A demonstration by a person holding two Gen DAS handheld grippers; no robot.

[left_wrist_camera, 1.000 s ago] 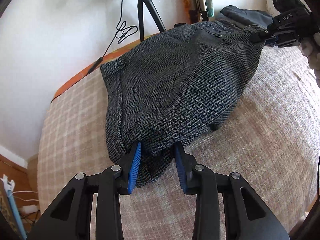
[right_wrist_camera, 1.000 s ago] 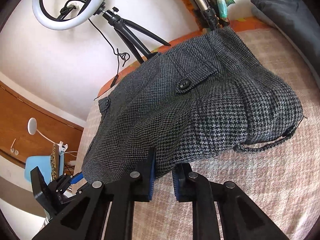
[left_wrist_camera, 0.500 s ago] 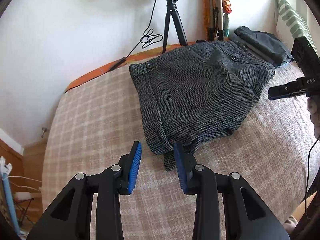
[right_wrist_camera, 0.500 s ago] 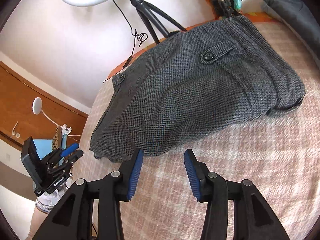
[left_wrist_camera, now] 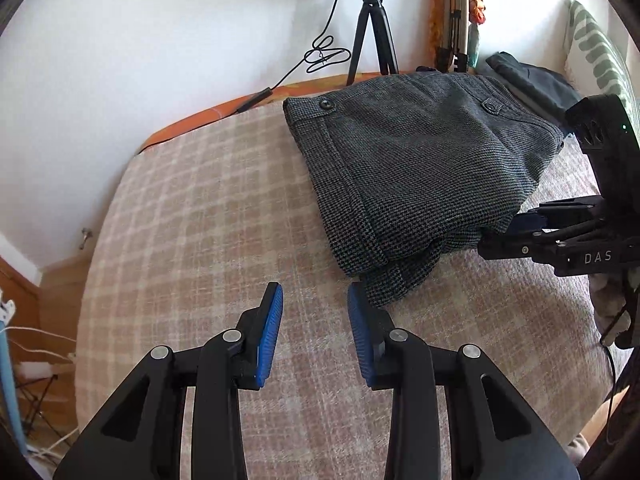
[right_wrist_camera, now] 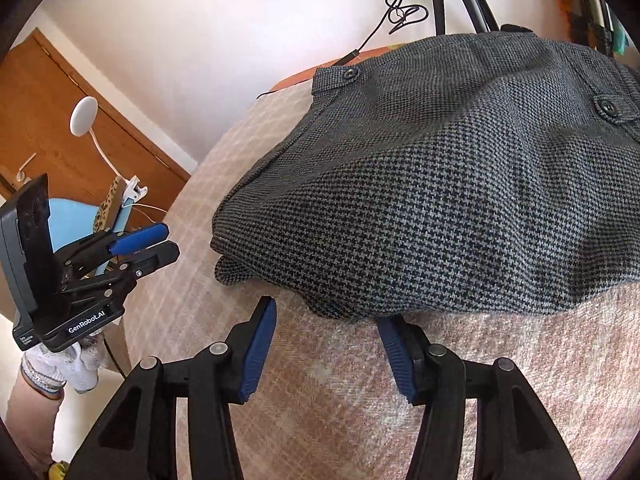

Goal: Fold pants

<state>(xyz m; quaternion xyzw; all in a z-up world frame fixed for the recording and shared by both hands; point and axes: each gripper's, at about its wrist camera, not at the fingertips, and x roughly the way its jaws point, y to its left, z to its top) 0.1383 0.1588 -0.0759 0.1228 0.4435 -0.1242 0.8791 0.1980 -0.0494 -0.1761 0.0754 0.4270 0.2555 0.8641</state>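
Observation:
The dark grey houndstooth pants (left_wrist_camera: 412, 168) lie folded in a thick stack on the plaid bed cover (left_wrist_camera: 208, 240); they also fill the right wrist view (right_wrist_camera: 460, 200). My left gripper (left_wrist_camera: 314, 300) is open and empty, just in front of a hem corner that sticks out of the stack. My right gripper (right_wrist_camera: 326, 320) is open at the stack's near edge, its right pad partly under the cloth. It shows in the left wrist view (left_wrist_camera: 516, 232) at the stack's right side. The left gripper shows in the right wrist view (right_wrist_camera: 156, 244), apart from the pants.
A black tripod (left_wrist_camera: 372, 28) and a cable stand by the white wall behind the bed. Dark folded clothes (left_wrist_camera: 532, 80) and a striped pillow (left_wrist_camera: 596, 56) lie at the back right. A wooden door (right_wrist_camera: 60, 120) is left of the bed.
Both grippers let go of the pants and opened. The left one drew back from the stack. The right one pulled off, then came in close again at the stack's near edge.

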